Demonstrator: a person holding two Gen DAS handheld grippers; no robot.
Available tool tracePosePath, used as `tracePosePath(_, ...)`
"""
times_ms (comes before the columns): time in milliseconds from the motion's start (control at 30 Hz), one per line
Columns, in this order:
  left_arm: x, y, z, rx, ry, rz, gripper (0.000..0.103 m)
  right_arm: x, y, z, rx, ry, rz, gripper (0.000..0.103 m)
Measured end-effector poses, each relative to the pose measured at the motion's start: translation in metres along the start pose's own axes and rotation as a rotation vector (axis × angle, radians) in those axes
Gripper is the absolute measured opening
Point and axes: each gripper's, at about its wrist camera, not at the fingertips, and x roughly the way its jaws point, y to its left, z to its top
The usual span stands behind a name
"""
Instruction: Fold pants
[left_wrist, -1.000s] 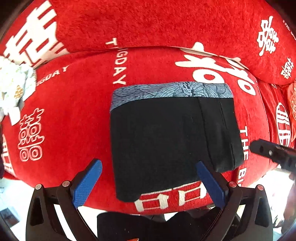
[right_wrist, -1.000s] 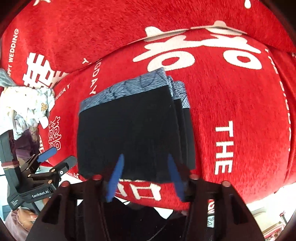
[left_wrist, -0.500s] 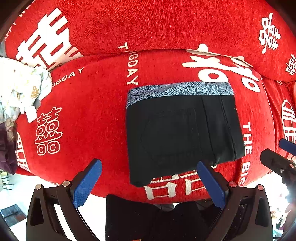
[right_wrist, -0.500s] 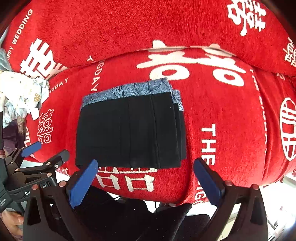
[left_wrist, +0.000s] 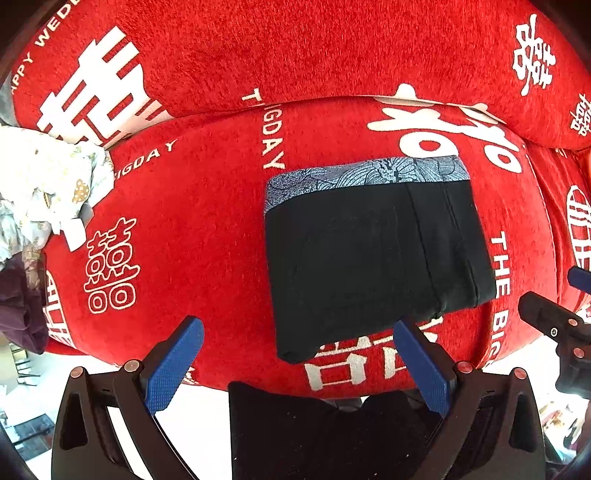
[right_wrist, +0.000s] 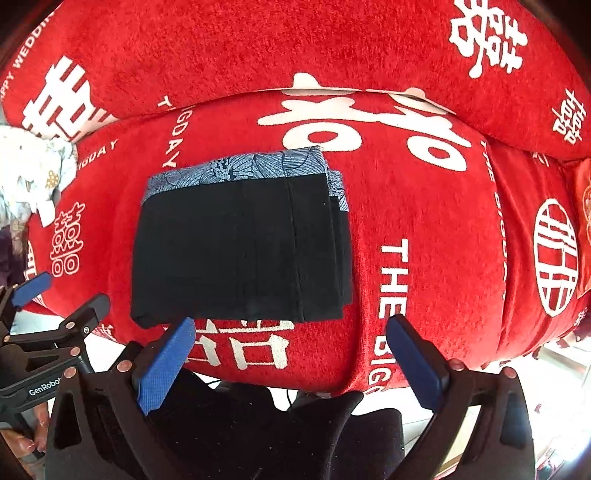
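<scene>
Since 1 second ago, both of my grippers have pulled back from the folded pants, and my right one, which was pinched nearly together over the near hem, now stands wide apart with nothing between its pads. Largest in view is the red sofa cover (left_wrist: 207, 229) with white wedding characters and English lettering, stretched over a seat cushion and a backrest (right_wrist: 258, 48) behind it. On the seat lie the black pants (left_wrist: 373, 266), folded into a compact rectangle of several layers, with a blue-grey patterned waistband (left_wrist: 369, 173) along the far edge; from my right wrist camera the same pants (right_wrist: 240, 251) show stacked layer edges stepping out on their right side. The near hem reaches close to the front edge of the cushion. At the far left of the seat sits a crumpled white floral cloth (left_wrist: 44, 184), well apart from the pants, with a dark purple garment (left_wrist: 18, 295) below it at the cushion's edge. My left gripper (left_wrist: 295, 369) hangs open just in front of the near hem, touching nothing. My right gripper (right_wrist: 291, 362) is likewise spread, hovering before the cushion front, clear of the cloth. Each camera catches the other gripper at its frame edge.
</scene>
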Motion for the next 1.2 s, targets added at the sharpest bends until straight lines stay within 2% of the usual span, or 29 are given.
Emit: tracePosePath(1200,-0.0052,-0.0036,-0.0088,0.013,0.008,0.010,0.103,-0.0022,0.0082,-0.0082,-0.011,0.000,-0.036,0.103)
